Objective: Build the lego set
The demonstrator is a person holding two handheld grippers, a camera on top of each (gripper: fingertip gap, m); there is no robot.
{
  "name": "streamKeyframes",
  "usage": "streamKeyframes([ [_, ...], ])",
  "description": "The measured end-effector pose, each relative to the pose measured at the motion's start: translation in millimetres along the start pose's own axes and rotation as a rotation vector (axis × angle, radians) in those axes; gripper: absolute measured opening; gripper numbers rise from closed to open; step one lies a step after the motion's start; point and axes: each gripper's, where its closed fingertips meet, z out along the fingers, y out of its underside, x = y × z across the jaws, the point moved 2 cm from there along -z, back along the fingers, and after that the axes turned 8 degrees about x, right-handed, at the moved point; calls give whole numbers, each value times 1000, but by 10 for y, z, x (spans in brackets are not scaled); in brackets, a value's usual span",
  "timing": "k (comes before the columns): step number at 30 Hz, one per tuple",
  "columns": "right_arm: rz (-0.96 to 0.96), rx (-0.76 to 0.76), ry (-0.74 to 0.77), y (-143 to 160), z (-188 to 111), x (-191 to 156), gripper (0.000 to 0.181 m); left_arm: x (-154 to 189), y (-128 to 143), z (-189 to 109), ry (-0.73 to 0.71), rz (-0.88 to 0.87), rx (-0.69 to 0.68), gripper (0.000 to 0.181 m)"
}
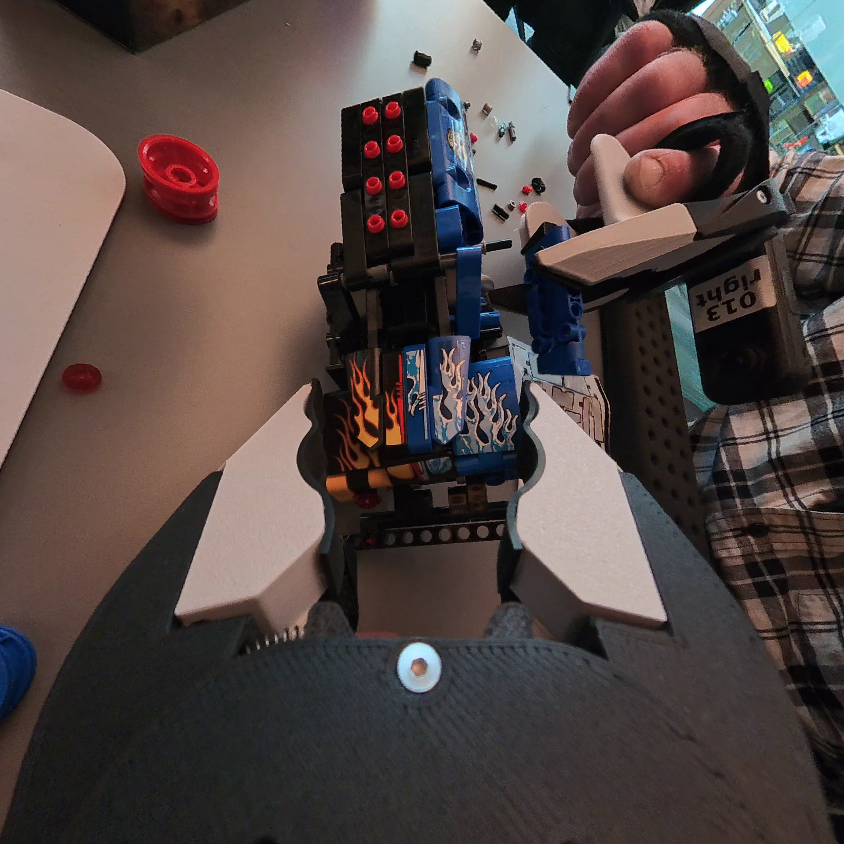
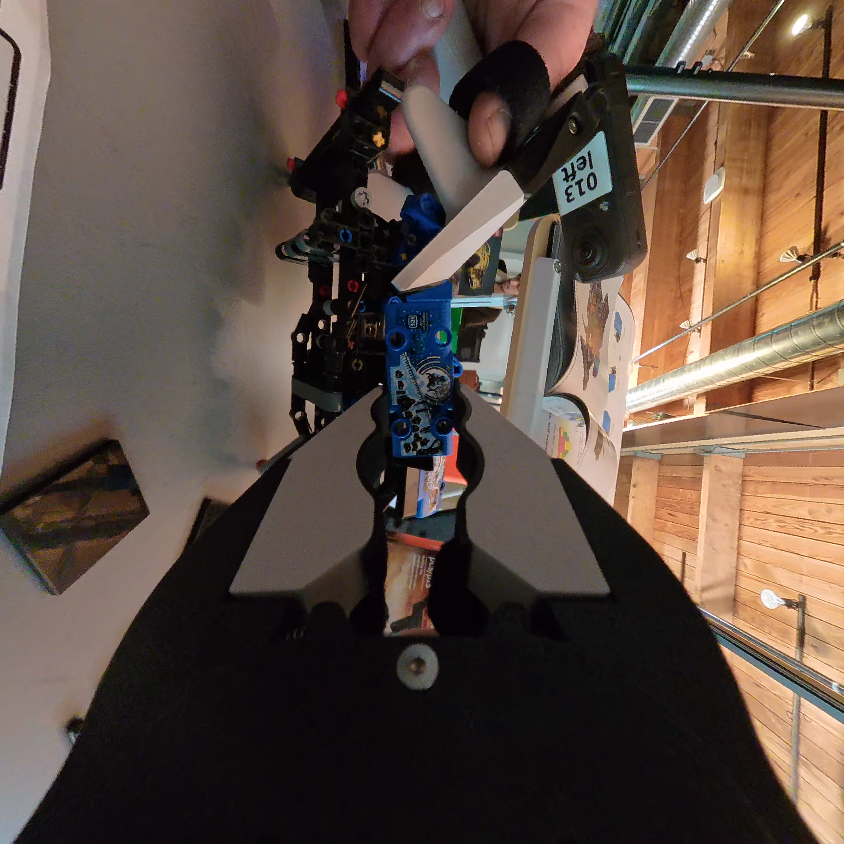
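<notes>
Flames, orange and white, decorate the black-and-blue lego model (image 1: 411,319).

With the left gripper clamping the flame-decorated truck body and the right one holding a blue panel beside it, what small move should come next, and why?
Probably ease the right gripper inward to seat its blue panel against the truck body. The left gripper grips the flame-decorated end firmly, steadying it, and in the left wrist view a gap separates the panel from the body's blue side.
</notes>
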Motion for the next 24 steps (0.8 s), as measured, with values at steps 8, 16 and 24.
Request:
streamKeyframes([
  [8,589,218,-96,133,-154,202,24,10,6,-11,-39,11,-1,84],
  [16,1858,835,-261,505,-372,704,24,-14,-21,-6,-44,-36,25,84],
  [24,2054,1077,-327,619,-454,765,25,-42,-44,-14,-20,-87,57,84],
])
